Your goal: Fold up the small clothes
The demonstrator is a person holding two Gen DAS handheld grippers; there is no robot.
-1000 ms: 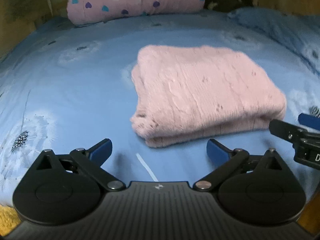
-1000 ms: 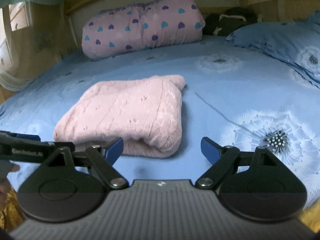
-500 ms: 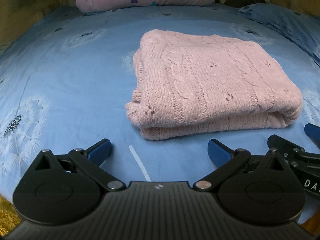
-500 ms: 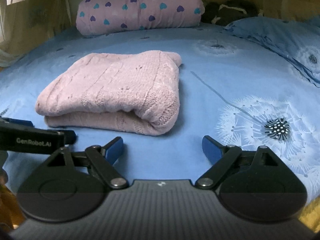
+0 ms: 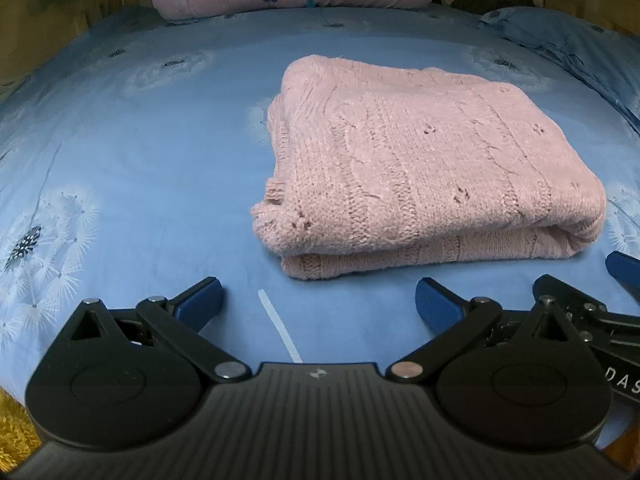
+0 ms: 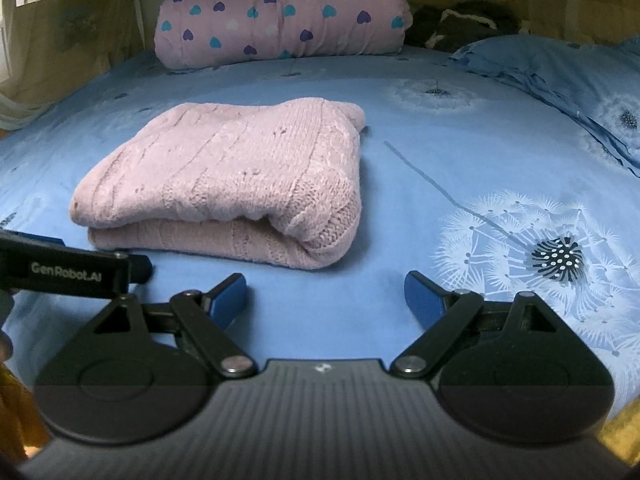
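A pink knitted sweater [image 5: 424, 176] lies folded in a thick rectangle on the blue bed sheet [image 5: 140, 168]. It also shows in the right wrist view [image 6: 232, 184], left of centre. My left gripper [image 5: 318, 300] is open and empty, a little short of the sweater's near edge. My right gripper [image 6: 326, 294] is open and empty, just short of the sweater's near right corner. Each gripper's body shows at the side of the other's view.
A pink rolled quilt with hearts [image 6: 280, 16] lies across the head of the bed. A blue pillow [image 6: 560, 76] sits at the right, a dark item [image 6: 460, 24] behind it. Yellow fabric [image 5: 12, 432] shows past the bed's near edge.
Both grippers have drawn back and dropped lower, so the sweater is seen from a flatter angle. The sweater has not moved. Both stay open.
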